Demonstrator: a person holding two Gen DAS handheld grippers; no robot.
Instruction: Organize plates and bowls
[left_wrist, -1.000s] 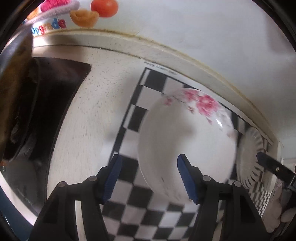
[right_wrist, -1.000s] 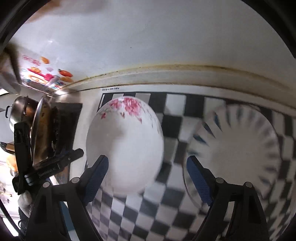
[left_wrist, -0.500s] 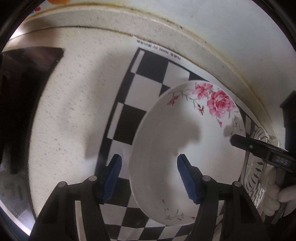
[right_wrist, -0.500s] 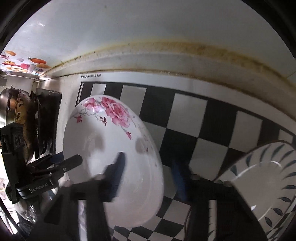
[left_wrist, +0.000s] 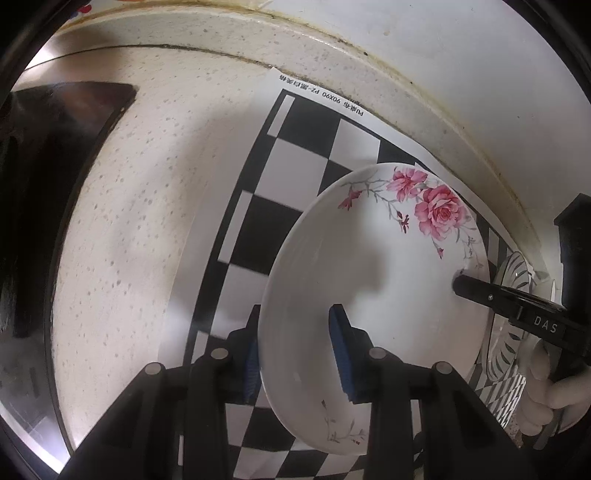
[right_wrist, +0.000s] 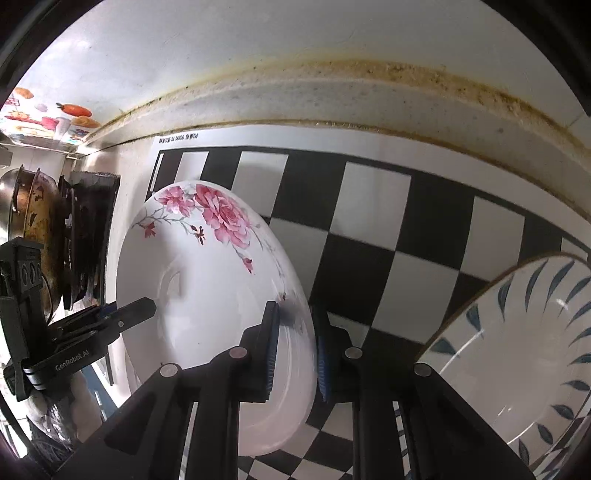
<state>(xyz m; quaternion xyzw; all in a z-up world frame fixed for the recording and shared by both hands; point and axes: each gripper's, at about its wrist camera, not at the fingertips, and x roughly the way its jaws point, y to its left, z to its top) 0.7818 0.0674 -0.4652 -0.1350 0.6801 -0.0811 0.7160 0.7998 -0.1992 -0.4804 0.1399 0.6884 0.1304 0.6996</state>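
— Plate with the pink roses (left_wrist: 373, 266): where is it now?

— Over the checkered mat (left_wrist: 295, 155), apparently raised off it on a tilt. The left gripper (left_wrist: 295, 354) pinches its near-left rim, one blue pad on each face. On the opposite side the right gripper (right_wrist: 295, 350) is clamped on the rim as well.

— So which step is this?

— I'd say the pickup is done and the carry is about to begin, both tongs grasping the one plate.

— And further right?

— A leaf-patterned dish (right_wrist: 517, 354) sits near, just beside the right gripper. The next move probably calls for level, matched travel of both hands toward it, then lowering gently before either grip lets go.
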